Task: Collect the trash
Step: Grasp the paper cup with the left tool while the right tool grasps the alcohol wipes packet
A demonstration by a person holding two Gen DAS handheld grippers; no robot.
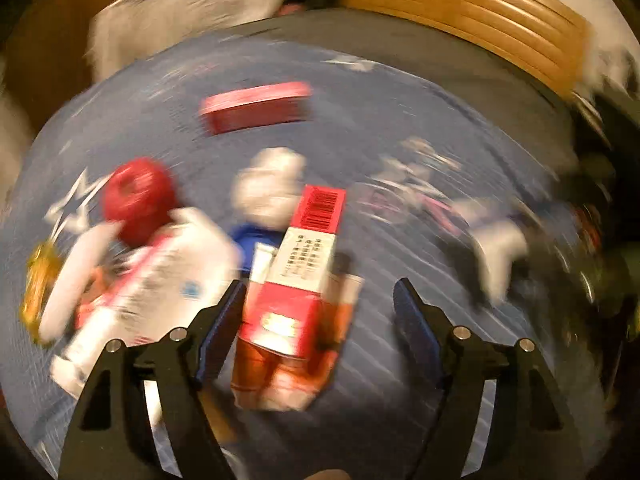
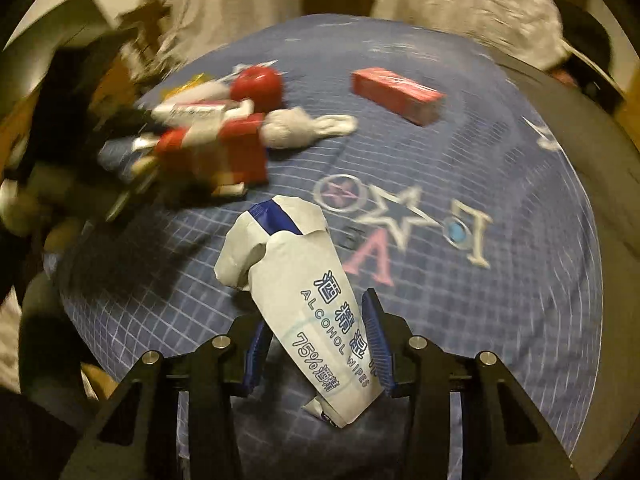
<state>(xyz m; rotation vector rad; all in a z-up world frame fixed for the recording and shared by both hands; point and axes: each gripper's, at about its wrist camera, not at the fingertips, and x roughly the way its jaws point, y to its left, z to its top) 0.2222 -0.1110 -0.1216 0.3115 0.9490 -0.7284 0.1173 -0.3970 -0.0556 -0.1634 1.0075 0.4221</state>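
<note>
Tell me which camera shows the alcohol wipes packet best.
The right wrist view: the alcohol wipes packet sits sharp and central between the pads of the right gripper, its print readable. The left wrist view is motion-blurred, and I cannot pick the packet out there.

Motion blur smears the white packet [image 1: 152, 276] at left and the dark clutter [image 1: 560, 248] at right. The cluttered pile [image 2: 192, 140] at upper left is blurred too.

Left claw [image 1: 320, 300] agape, right claw [image 2: 316, 344] clamped
</note>
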